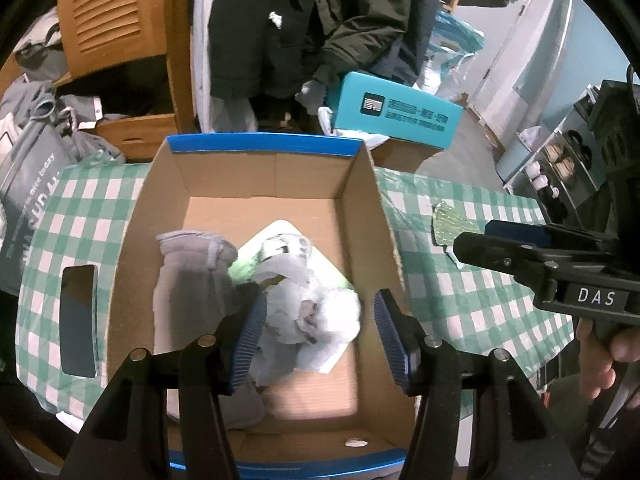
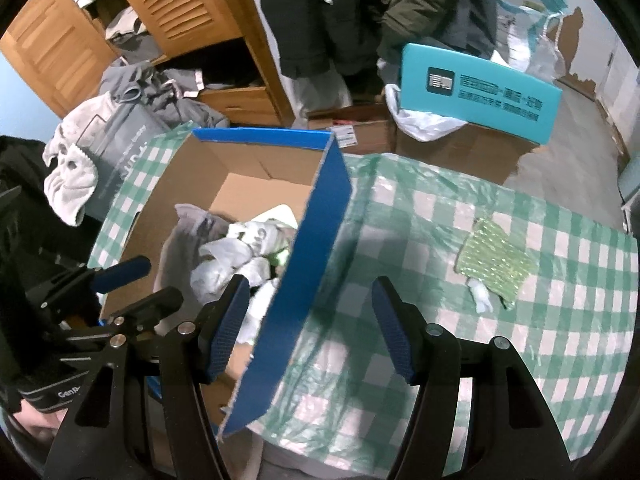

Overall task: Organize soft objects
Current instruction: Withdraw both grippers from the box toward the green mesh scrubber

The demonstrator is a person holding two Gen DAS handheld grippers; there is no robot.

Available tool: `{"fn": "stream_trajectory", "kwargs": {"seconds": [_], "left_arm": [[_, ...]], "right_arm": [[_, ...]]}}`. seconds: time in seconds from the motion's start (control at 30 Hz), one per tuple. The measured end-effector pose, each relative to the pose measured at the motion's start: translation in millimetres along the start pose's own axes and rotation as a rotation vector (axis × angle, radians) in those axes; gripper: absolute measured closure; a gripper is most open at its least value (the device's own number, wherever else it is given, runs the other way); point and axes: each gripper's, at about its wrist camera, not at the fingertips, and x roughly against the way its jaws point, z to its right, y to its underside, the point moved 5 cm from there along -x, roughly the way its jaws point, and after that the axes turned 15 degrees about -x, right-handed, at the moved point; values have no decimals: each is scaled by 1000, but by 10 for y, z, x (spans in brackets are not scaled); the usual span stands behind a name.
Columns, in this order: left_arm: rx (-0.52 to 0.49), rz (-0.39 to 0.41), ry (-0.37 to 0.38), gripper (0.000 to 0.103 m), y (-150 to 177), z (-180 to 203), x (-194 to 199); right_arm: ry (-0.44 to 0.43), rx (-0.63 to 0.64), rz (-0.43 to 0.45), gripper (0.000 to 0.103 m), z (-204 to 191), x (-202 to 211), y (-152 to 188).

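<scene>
Soft items lie heaped in the cardboard box (image 1: 256,184), and one green mesh pouch (image 2: 496,258) is left outside it.

I hold my left gripper (image 1: 316,336) over the box, fingers spread above the white crumpled bundle (image 1: 308,320) beside the grey cloth (image 1: 192,276), gripping nothing. I judge that drop done. My right gripper (image 2: 310,328) hangs released, straddling the box's blue wall; next I'd swing it away from the box toward the pouch on the checked tablecloth (image 2: 560,340) and close gently.

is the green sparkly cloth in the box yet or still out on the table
Out. The green cloth lies on the checked tablecloth, right of the cardboard box's blue wall.
</scene>
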Motion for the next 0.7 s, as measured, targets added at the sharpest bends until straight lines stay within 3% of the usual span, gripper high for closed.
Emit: {"fn": "stream_trajectory", "kwargs": {"seconds": [0.7], "left_arm": [[-99,-22,25,45,-177,607,-110]], "right_arm": [[18,-88,41,39,671,256,85]]}}
